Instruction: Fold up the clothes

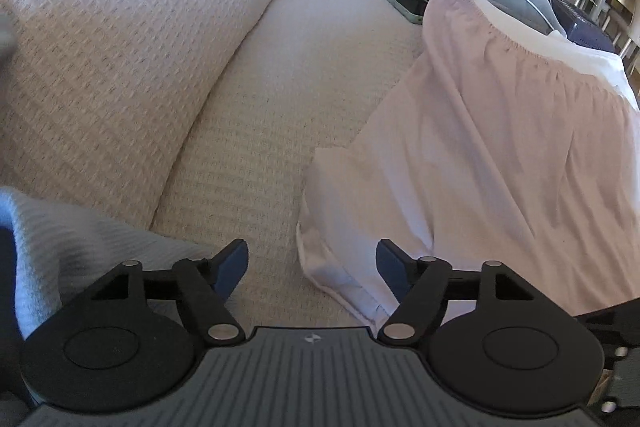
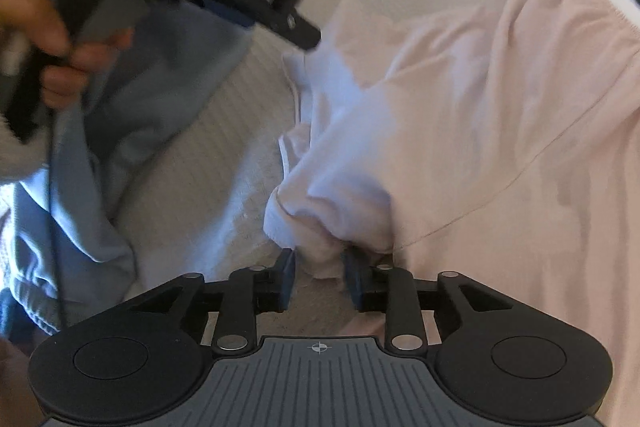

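Pink garment (image 1: 500,155) lies right of L gripper (image 1: 312,263), fingers wide, empty; R gripper (image 2: 320,267) nearer, fingers narrow w/ hem between, not pinched.

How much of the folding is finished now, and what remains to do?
Done: the pink garment lies on the sofa, its hem doubled over. In hand: the left gripper is open and empty; the right gripper is open around a bunched cloth corner. Left: the pink piece looks wrinkled, and the blue garment lies crumpled, unfolded.
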Demonstrator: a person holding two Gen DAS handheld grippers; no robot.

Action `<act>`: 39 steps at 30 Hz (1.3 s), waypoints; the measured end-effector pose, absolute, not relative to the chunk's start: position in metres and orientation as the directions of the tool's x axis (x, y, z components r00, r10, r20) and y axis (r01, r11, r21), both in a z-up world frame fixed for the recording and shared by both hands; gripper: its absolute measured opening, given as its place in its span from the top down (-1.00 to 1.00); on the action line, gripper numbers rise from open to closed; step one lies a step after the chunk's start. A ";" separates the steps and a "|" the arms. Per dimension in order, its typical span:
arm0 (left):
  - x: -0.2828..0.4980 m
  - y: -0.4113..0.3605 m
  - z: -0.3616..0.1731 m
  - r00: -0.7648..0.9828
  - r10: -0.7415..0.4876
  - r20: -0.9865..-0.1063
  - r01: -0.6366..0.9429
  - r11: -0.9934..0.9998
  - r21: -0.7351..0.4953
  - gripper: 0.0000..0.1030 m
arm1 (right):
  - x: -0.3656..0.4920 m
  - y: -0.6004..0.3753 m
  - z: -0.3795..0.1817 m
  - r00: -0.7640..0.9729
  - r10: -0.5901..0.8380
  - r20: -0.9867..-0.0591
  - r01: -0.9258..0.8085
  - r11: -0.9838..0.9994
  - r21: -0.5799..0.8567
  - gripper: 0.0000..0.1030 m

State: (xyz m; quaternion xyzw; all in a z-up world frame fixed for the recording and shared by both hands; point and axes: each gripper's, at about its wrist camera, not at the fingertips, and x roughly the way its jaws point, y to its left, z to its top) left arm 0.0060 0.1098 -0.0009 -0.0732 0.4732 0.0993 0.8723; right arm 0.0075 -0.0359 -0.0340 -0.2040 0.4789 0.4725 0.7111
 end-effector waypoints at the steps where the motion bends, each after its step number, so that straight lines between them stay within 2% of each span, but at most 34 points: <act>1: 0.003 0.112 0.000 0.533 0.104 -0.840 -0.246 0.968 -0.036 -0.36 | 0.006 -0.034 -0.038 0.100 0.474 -0.875 -0.874 0.462 0.151 0.45; 2: 0.003 0.113 0.000 0.535 0.102 -0.839 -0.252 0.967 -0.043 -0.36 | 0.005 -0.033 -0.041 0.106 0.472 -0.875 -0.880 0.455 0.139 0.47; 5: 0.000 0.116 0.003 0.546 0.086 -0.834 -0.263 0.962 -0.072 -0.36 | 0.004 -0.040 -0.035 0.134 0.469 -0.873 -0.873 0.472 0.120 0.91; 11: 0.000 0.119 0.006 0.557 0.082 -0.827 -0.257 0.963 -0.078 -0.36 | 0.003 -0.093 0.002 0.130 0.533 -0.836 -0.816 0.536 0.215 0.91; 15: 0.001 0.119 0.000 0.544 0.089 -0.835 -0.251 0.966 -0.061 -0.44 | 0.006 -0.124 0.013 0.214 0.491 -0.845 -0.764 0.623 0.168 0.91; 17: 0.004 0.117 -0.002 0.548 0.076 -0.833 -0.231 0.971 -0.063 -0.44 | 0.011 -0.129 0.009 0.186 0.480 -0.857 -0.758 0.625 0.186 0.91; 23: 0.009 0.108 -0.012 0.596 -0.114 -0.795 -0.049 0.983 -0.178 -0.46 | 0.010 -0.132 0.007 0.184 0.493 -0.850 -0.757 0.623 0.198 0.88; 24: 0.011 0.106 -0.015 0.588 -0.139 -0.796 -0.020 0.982 -0.187 -0.56 | 0.009 -0.131 0.009 0.184 0.493 -0.850 -0.755 0.625 0.199 0.88; 30: 0.024 0.099 -0.036 0.568 -0.159 -0.808 0.029 0.984 -0.173 -0.59 | 0.010 -0.133 0.001 0.184 0.479 -0.858 -0.733 0.649 0.205 0.86; 34: 0.028 0.096 -0.041 0.578 -0.114 -0.808 0.062 0.994 -0.095 -0.64 | 0.009 -0.129 0.001 0.180 0.474 -0.862 -0.729 0.652 0.206 0.86; 39: 0.027 0.098 -0.039 0.556 -0.126 -0.821 0.123 0.990 -0.068 -0.70 | 0.009 -0.128 0.000 0.182 0.472 -0.863 -0.727 0.655 0.205 0.86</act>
